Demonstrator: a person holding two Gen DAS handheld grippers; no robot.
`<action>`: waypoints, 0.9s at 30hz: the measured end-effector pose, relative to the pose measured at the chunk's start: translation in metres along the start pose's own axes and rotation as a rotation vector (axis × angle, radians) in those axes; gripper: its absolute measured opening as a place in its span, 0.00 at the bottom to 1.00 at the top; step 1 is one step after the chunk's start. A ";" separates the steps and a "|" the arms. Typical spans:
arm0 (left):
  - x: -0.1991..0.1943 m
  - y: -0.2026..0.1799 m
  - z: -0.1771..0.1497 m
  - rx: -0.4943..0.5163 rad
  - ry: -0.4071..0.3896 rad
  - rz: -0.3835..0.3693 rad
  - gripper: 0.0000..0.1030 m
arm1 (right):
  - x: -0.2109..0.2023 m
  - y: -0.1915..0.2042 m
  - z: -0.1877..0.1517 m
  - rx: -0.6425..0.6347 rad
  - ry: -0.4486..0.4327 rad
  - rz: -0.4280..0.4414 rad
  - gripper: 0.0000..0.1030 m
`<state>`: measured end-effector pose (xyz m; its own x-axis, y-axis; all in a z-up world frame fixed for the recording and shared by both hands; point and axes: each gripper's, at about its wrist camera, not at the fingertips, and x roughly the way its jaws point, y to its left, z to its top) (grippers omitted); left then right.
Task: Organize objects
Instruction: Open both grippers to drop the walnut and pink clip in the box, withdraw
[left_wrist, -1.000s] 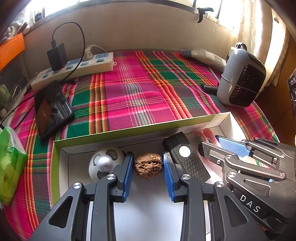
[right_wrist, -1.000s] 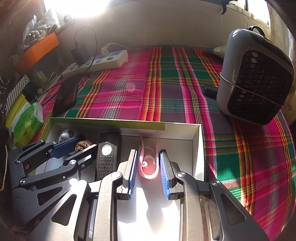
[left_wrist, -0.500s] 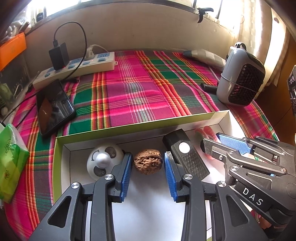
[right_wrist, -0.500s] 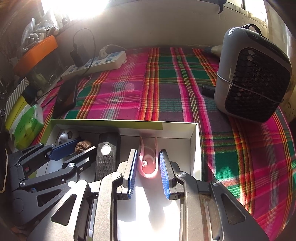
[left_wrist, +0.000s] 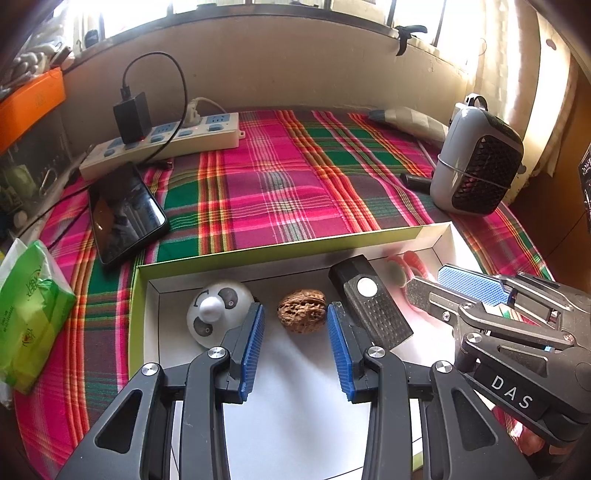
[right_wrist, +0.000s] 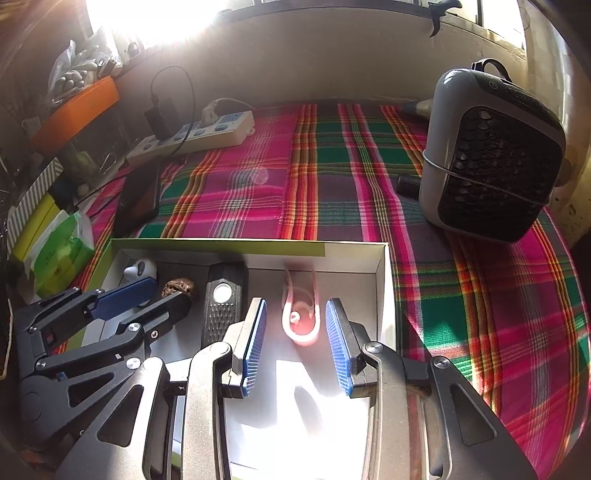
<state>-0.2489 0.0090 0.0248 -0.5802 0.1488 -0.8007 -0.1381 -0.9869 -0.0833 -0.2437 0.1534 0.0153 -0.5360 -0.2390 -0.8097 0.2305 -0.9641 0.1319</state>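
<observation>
Both claws sit low inside the shallow white box (left_wrist: 295, 248) with the green rim, which lies on the plaid-covered counter (left_wrist: 288, 184). The left claw (left_wrist: 295, 325) is spread wide with the walnut (left_wrist: 302, 311) just off its tips, pads not touching it, a round panda-face gadget (left_wrist: 212, 314) to its left and a black flashlight-looking thing (left_wrist: 369, 301) to its right. The right claw (right_wrist: 295, 325) is spread just as wide around a pink clip thing (right_wrist: 300, 314) (glare's bad, so not sure what it is), gripping nothing, with a grey mini heater (right_wrist: 491, 162) off on the cloth.
</observation>
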 end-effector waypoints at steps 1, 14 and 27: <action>-0.001 0.000 0.000 0.000 -0.002 0.005 0.33 | -0.001 0.000 -0.001 0.002 -0.001 0.000 0.34; -0.025 0.002 -0.012 -0.008 -0.042 0.022 0.33 | -0.021 0.003 -0.012 0.013 -0.035 0.006 0.34; -0.052 0.008 -0.032 -0.026 -0.082 0.042 0.33 | -0.043 0.011 -0.028 0.003 -0.071 0.001 0.34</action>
<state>-0.1940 -0.0086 0.0462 -0.6490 0.1105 -0.7527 -0.0918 -0.9935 -0.0667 -0.1955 0.1564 0.0360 -0.5918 -0.2469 -0.7673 0.2281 -0.9643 0.1344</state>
